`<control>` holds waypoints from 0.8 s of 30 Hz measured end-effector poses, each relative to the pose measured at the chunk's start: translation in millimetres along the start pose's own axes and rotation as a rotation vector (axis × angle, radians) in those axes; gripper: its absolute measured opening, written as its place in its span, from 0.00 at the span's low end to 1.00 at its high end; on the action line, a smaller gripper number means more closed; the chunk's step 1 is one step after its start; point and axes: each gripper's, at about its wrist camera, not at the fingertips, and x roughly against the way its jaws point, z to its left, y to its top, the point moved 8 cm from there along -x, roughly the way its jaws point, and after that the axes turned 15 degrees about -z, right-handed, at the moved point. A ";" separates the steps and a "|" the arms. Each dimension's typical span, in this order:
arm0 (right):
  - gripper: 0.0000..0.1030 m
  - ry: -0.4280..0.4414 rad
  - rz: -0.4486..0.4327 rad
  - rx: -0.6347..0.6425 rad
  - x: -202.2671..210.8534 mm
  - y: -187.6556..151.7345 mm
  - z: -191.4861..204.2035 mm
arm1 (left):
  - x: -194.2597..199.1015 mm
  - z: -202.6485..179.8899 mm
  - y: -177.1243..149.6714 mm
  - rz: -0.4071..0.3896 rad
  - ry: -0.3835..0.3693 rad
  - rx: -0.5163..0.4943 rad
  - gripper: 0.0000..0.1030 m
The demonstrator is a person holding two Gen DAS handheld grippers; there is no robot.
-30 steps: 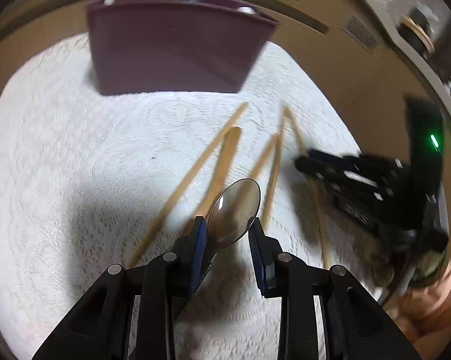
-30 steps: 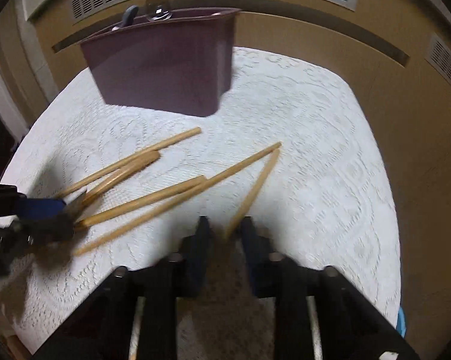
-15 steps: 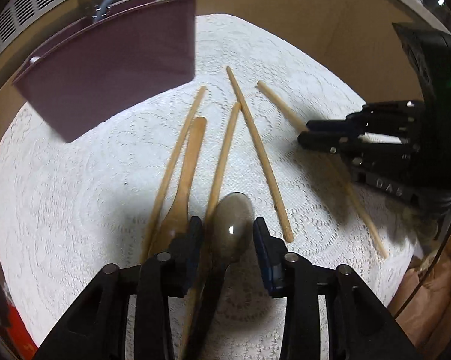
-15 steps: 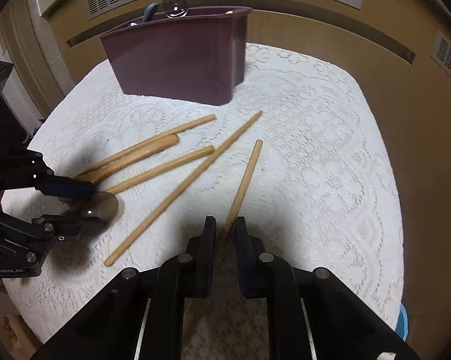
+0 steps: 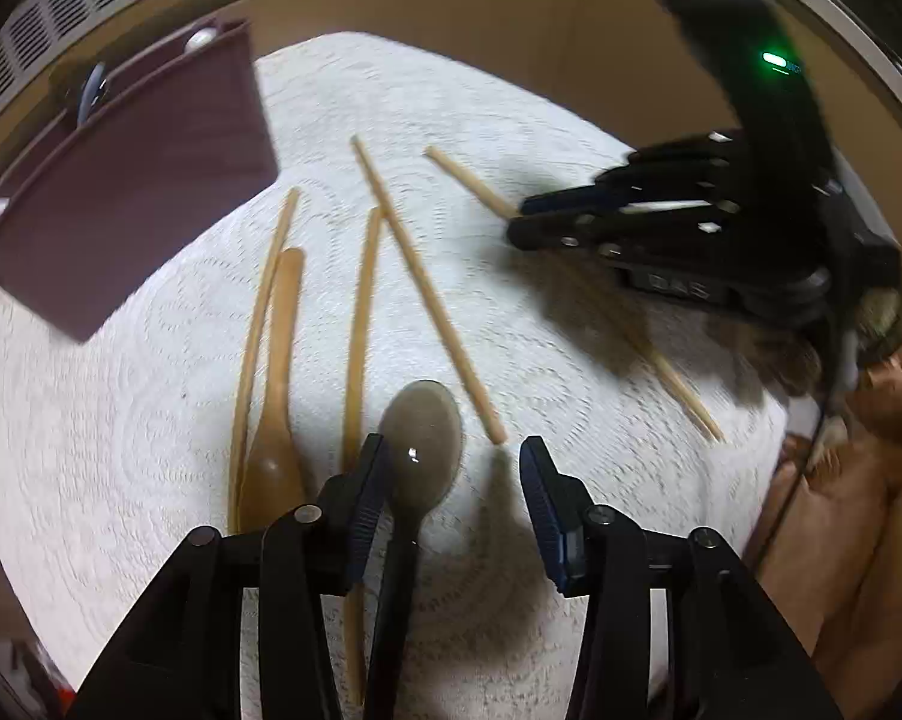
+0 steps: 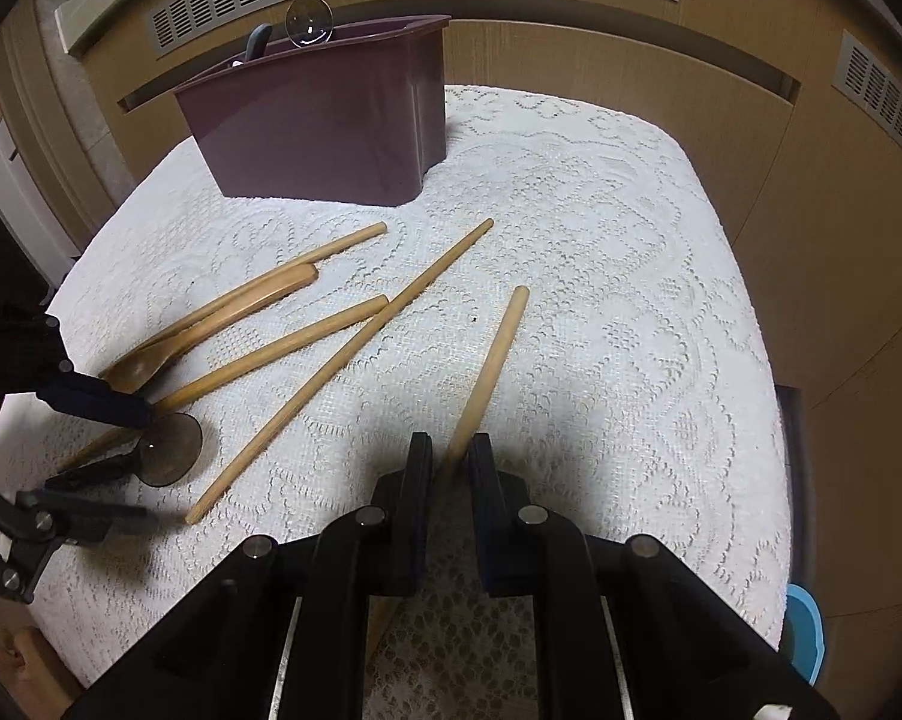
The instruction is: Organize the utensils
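While the left gripper (image 5: 451,480) is opening its jaws, the dark spoon (image 5: 418,444) lies between them on the lace cloth (image 5: 571,132), its bowl against the left pad and clear of the right one, so it looks let go rather than held. The right gripper (image 6: 448,468) has its fingers nearly together, clamped on the near end of a chopstick (image 6: 490,360) whose far end points toward the bin (image 6: 325,126). Three more chopsticks and a wooden spoon (image 6: 211,324) lie loose on the cloth between the grippers and the bin, which stands at the far edge with some utensils already upright in it.

The main risk is the thin end grip: held so near its tip, the chopstick could pivot or slip out when lifted, and its long free end could catch the bin's rim. Whether that far end rests on the cloth or is just raised is hard to tell. The dark spoon lies across one chopstick, so dragging either could scatter the others. The left gripper sits close to the right one's path, and a sweep could knock them together.
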 end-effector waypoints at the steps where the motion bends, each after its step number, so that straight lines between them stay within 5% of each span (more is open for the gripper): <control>1: 0.12 0.001 0.000 0.002 0.1 -0.4 0.3 | 2.2 -2.4 -0.2 -0.005 -0.005 -0.027 0.50; 7: 0.12 0.007 -0.005 -0.005 0.7 -0.5 0.1 | -0.1 0.1 -4.1 0.030 0.027 -0.080 0.56; 13: 0.12 0.021 -0.013 -0.013 4.6 -1.9 -1.0 | -24.1 26.8 -5.4 0.074 0.095 0.038 0.54; 19: 0.12 0.040 -0.025 -0.071 7.5 -0.4 -5.4 | -17.9 32.4 -4.9 -0.031 0.180 0.149 0.32; 24: 0.13 -0.013 0.007 -0.057 -3.3 3.2 -0.9 | 13.9 49.8 -12.1 -0.215 0.217 0.341 0.32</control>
